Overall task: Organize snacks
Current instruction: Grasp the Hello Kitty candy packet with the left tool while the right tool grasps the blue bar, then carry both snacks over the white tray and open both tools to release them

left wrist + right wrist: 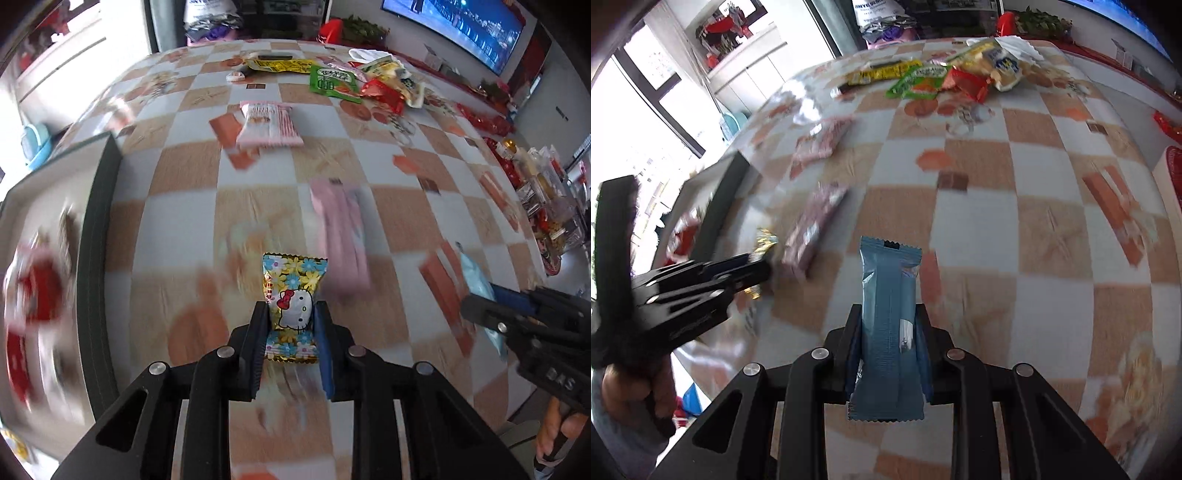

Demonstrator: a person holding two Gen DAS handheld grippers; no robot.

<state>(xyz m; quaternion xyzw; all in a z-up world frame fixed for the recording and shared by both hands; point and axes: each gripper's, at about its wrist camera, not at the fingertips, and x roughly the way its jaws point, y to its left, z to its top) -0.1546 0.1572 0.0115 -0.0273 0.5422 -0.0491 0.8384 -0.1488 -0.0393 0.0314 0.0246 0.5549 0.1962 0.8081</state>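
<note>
Above the checkered tablecloth (258, 206), your left gripper (291, 325) pinches a Hello Kitty candy packet (293, 295); your right gripper (888, 332) clamps a blue snack bar wrapper (888, 317); tray (98, 236) at left.

You have a checkered tablecloth (258, 206) under everything, a lit screen (465, 26) far right — and a teal tub (35, 142) far left.

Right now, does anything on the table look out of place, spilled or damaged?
Nothing looks damaged or spilled. Loose snacks lie in an untidy heap at the far side of the table. Each gripper holds one packet: the left gripper a cat candy, the right gripper a blue bar.
</note>
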